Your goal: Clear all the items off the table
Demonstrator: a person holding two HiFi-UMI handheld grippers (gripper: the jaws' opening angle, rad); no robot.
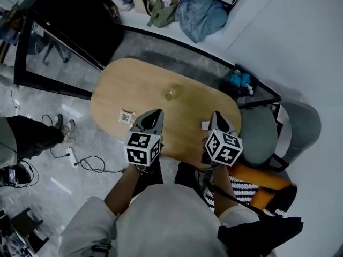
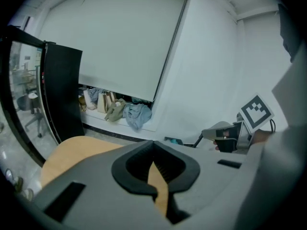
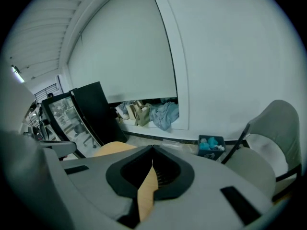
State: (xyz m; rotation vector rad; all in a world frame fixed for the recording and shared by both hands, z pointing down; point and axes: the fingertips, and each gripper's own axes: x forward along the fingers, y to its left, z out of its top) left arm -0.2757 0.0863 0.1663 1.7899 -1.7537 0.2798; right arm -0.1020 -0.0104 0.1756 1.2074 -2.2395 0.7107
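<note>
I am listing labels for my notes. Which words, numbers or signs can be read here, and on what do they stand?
No text can be read.
Small packet on the table: any print is too small and blurred to read.
Marker cubes: only square patterns, no letters.

Head view: set high above, facing steeply down; the whole oval table (image 1: 144, 84) fits in frame with room round it.

Left gripper view: sits just behind the left gripper (image 2: 153, 143), low over the tabletop, facing level toward the white wall (image 2: 206, 56).

Right gripper view: same mount on the right gripper (image 3: 152, 148), much the same heading, turned a little further right.

All 3 views share the table and the heap of bags and clothes (image 1: 177, 9) at the wall's foot.
</note>
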